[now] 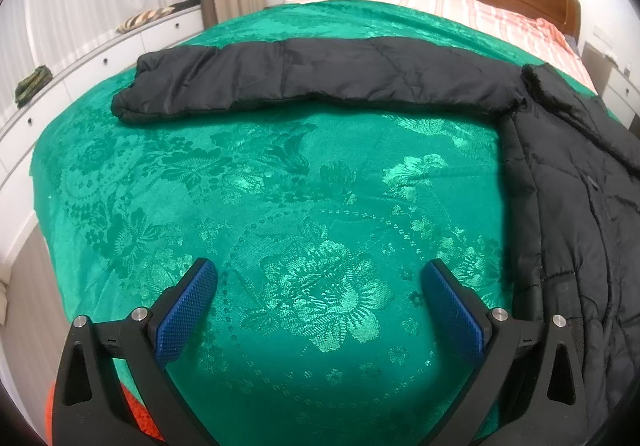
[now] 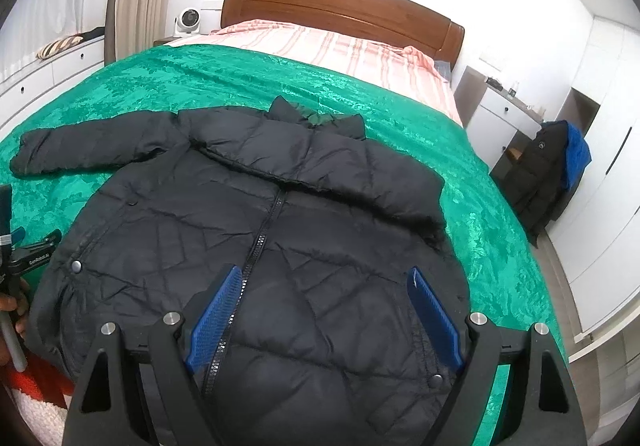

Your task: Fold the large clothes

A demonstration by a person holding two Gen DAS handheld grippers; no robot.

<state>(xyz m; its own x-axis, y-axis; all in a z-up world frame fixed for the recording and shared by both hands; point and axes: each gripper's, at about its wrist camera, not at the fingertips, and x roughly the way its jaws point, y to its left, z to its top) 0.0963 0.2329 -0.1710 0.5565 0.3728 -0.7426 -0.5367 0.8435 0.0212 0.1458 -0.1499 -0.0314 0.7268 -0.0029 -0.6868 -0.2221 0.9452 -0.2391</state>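
Jacket: a black quilted puffer jacket lies flat on the green floral bedspread, front up, zipper shut.
Long axis: runs from the foot edge of the bed toward the wooden headboard, collar at the headboard end, hem at the foot edge.
Left-side sleeve: the sleeve stretches straight out across the bed toward its left edge, at right angles to the body, cuff farthest out.
Other sleeve: folded in across the chest, lying slantwise below the collar.
Left tongs: the left tongs stand wide apart over bare bedspread, nothing between them, jacket body just to their right.
Right tongs: the right tongs are spread wide above the jacket's lower front, blue pads to either side of the zipper area, gripping nothing.
Beyond the bedspread: pink striped sheet by the headboard, small white fan at the bed's far left corner.
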